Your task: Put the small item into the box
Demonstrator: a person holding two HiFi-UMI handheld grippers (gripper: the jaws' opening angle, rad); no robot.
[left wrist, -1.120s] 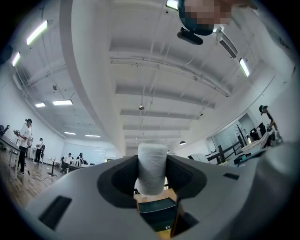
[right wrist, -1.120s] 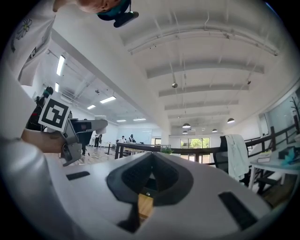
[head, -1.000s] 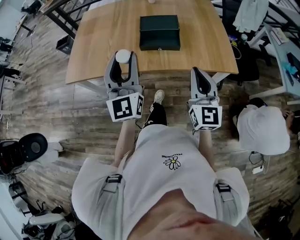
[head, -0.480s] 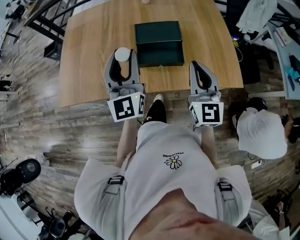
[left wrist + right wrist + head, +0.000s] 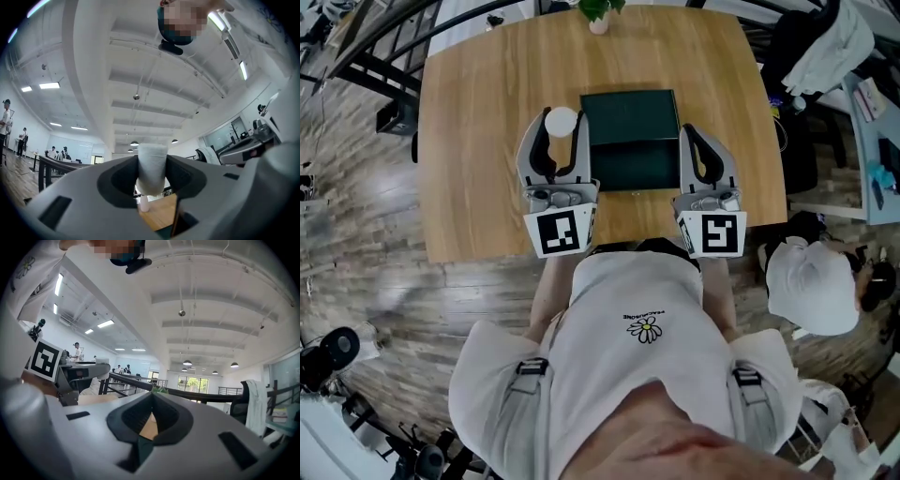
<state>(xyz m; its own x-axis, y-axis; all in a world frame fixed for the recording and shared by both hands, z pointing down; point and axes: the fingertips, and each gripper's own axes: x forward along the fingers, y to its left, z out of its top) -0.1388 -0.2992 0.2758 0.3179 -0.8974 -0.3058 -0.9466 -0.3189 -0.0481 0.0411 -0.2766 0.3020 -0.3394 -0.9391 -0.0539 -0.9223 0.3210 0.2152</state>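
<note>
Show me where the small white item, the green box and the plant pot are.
white item [image 5: 560,121], head view, its round top
box [image 5: 630,117], head view, middle of its top face
pot [image 5: 598,25], head view, its side below the leaves

smooth pale wood table [image 5: 478,141], matt dark green box [image 5: 630,122], matt white small item [image 5: 560,121]

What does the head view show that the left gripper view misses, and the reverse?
Head view only: the right gripper, the whole dark green box and the holder's white shirt. Left gripper view only: ceiling lights and people at the far left of the room. Both: the small white item gripped by the left gripper, over the wooden table.
</note>
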